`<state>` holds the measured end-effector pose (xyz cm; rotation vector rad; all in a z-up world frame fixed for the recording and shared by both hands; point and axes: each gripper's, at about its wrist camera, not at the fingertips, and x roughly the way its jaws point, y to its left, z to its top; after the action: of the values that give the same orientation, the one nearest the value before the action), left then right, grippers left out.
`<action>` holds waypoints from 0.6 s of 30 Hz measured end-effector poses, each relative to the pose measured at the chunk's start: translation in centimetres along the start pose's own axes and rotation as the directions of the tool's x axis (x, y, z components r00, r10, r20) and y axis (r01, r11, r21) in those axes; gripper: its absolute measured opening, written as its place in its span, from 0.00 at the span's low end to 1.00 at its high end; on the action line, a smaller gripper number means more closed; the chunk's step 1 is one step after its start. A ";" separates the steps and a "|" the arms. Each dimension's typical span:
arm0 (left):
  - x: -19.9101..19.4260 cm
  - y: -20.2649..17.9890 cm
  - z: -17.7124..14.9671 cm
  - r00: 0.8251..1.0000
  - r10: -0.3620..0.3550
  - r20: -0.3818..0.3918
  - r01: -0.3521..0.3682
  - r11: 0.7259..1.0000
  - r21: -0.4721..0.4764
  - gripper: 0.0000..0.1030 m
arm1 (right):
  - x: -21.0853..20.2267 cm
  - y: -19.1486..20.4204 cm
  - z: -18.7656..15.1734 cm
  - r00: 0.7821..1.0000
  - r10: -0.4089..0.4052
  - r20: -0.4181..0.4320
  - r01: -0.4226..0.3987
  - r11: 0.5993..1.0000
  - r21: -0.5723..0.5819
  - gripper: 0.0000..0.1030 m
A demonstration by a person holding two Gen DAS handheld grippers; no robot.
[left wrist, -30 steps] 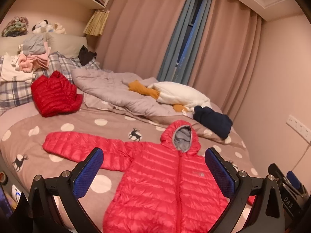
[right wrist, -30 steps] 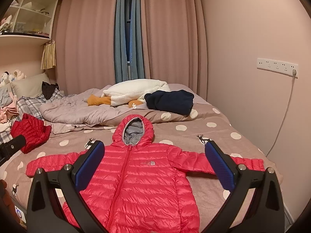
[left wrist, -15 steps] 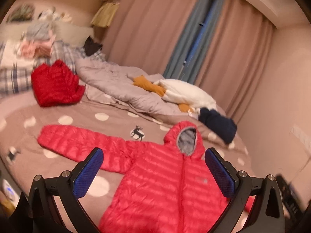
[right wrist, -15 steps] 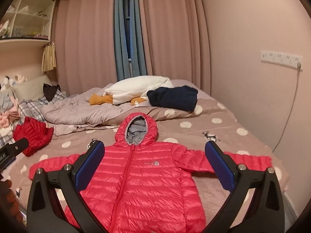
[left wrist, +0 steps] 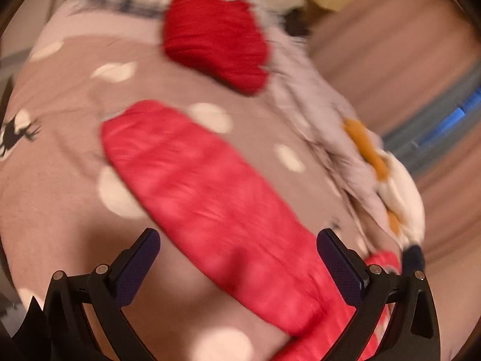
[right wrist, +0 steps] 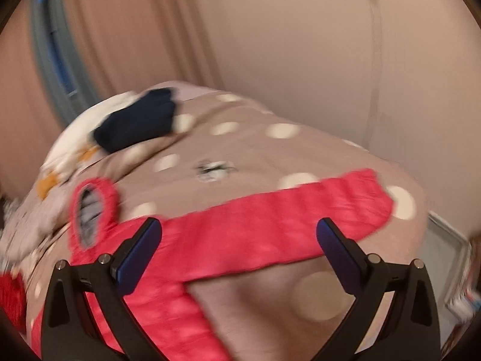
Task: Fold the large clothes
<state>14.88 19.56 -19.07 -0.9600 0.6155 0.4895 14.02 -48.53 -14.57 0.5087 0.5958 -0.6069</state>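
left gripper [left wrist: 237,249] jaws wide, now swung out over the red jacket's left sleeve [left wrist: 192,180] | right gripper [right wrist: 239,239] jaws wide, likewise over the right sleeve [right wrist: 279,219] | jacket flat on the spotted bedspread [right wrist: 270,150] | sleeve folds probably next

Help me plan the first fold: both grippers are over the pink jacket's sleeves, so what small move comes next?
Probably lower each open gripper onto its sleeve: the left gripper frames the left sleeve, the right gripper the right sleeve, both flat on the bedspread, ungrasped.
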 end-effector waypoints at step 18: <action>2.2 6.9 0.4 0.994 -0.024 0.108 0.052 0.963 -0.265 1.00 | 7.9 -14.6 -2.0 0.995 -0.032 -0.095 0.088 0.742 0.665 1.00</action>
<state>12.23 23.57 -24.53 -1.1925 0.4419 0.5946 9.08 -60.62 -24.96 1.2067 0.4532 -0.8705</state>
